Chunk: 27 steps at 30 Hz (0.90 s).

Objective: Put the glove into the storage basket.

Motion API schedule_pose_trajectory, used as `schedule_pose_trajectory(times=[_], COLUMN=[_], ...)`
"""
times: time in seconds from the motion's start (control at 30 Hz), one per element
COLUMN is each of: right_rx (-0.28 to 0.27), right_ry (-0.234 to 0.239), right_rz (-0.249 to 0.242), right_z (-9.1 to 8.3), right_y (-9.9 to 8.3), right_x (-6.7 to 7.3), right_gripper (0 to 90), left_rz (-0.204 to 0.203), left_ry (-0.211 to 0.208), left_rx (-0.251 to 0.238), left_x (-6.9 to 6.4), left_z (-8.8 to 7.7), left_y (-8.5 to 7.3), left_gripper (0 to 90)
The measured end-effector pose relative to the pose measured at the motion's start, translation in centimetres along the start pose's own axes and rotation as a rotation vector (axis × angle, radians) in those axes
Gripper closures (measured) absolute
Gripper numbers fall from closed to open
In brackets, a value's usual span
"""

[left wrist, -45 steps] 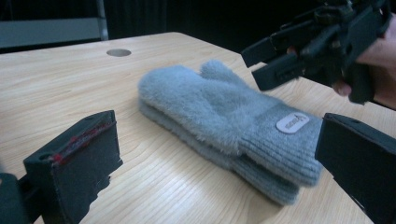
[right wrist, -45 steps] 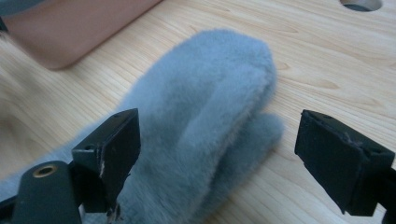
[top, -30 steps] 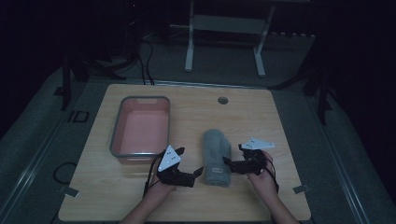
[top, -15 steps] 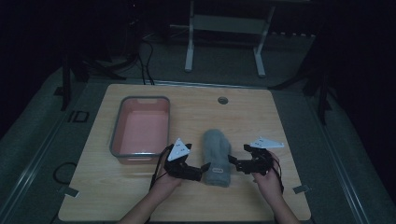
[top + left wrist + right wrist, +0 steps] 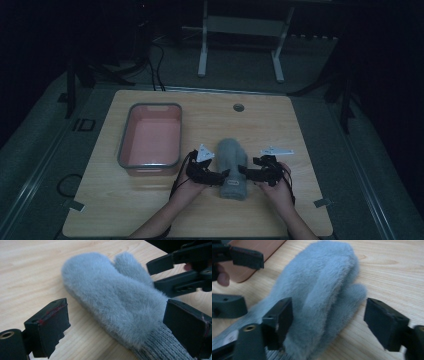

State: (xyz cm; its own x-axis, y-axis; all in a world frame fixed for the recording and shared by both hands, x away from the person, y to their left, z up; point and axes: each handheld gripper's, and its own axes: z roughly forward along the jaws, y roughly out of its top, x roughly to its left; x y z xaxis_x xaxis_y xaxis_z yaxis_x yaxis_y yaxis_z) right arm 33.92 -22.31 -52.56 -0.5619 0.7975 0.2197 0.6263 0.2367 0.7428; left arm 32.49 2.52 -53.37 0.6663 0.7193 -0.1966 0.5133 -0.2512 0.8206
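The mitten (image 5: 231, 167) is grey and fluffy with a knitted cuff, and it lies flat on the wooden table (image 5: 300, 130), near the person's edge and about midway across it. Its rounded tip points away from the person and its cuff toward them. In the left gripper view the mitten (image 5: 117, 300) has its thumb on the far side, and the cuff sits between the wide-apart jaws of the left gripper (image 5: 120, 332), which close on nothing. In the right gripper view the mitten (image 5: 319, 290) fills the gap of the right gripper (image 5: 329, 322), whose jaws also stand wide apart, one at the fur and one off to the thumb side. From above, the left gripper (image 5: 212, 176) and right gripper (image 5: 252, 173) flank the cuff end. A pink tray (image 5: 150, 162) with a grey rim rests to the left, apart from the mitten.
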Motion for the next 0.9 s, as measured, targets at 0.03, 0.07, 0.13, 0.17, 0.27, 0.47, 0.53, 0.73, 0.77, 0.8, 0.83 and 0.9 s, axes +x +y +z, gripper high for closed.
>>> schedule_pose_trajectory(times=[0.03, 0.07, 0.13, 0.17, 0.27, 0.47, 0.53, 0.73, 0.77, 0.8, 0.83, 0.9], right_rx=[0.006, 0.012, 0.033, 0.041, 0.055, 0.1, 0.107, 0.127, 0.129, 0.131, 0.13, 0.139], right_ry=[-0.005, -0.013, -0.016, -0.006, 0.007, 0.073, 0.092, 0.143, 0.148, 0.151, 0.152, 0.153], right_rz=[0.001, 0.004, 0.015, 0.023, 0.035, 0.068, 0.08, 0.068, 0.068, 0.075, 0.072, 0.072], right_z=[0.3, 0.4, 0.8, 0.9, 1.1, 1.8, 2.0, 2.2, 2.2, 2.2, 2.2, 2.2], right_y=[-0.1, -0.2, -0.5, -0.7, -1.1, -1.4, -1.4, -1.4, -1.4, -1.4, -1.5, -1.4], right_x=[-0.1, -0.2, -0.5, -0.6, -0.8, -1.6, -1.7, -1.8, -1.8, -1.8, -1.8, -1.7], right_gripper=[34.0, 34.6, 34.6, 34.2, 31.3, 32.3, 35.3, 52.7, 54.6, 56.3, 58.2, 61.3], left_rz=[-0.005, -0.013, -0.022, -0.036, -0.059, -0.055, -0.062, -0.069, -0.067, -0.059, -0.062, -0.064], left_ry=[0.001, -0.006, -0.013, -0.018, -0.034, -0.04, -0.049, -0.085, -0.096, -0.108, -0.121, -0.152], left_rx=[0.01, 0.027, 0.054, 0.067, 0.094, 0.147, 0.158, 0.182, 0.177, 0.18, 0.183, 0.189], left_x=[0.1, 0.2, 0.4, 0.5, 0.8, 0.9, 1.0, 1.5, 1.5, 1.5, 1.4, 1.4], left_z=[0.1, 0.3, 0.7, 0.9, 1.3, 2.3, 2.6, 3.5, 3.6, 3.7, 3.8, 3.9], left_y=[0.0, -0.1, -0.3, -0.3, -0.4, -0.6, -0.5, -0.6, -0.6, -0.5, -0.4, -0.4], left_gripper=[11.7, 14.6, 15.0, 15.0, 15.0, 15.0, 15.0, 16.7, 17.4, 21.6, 25.4, 33.5])
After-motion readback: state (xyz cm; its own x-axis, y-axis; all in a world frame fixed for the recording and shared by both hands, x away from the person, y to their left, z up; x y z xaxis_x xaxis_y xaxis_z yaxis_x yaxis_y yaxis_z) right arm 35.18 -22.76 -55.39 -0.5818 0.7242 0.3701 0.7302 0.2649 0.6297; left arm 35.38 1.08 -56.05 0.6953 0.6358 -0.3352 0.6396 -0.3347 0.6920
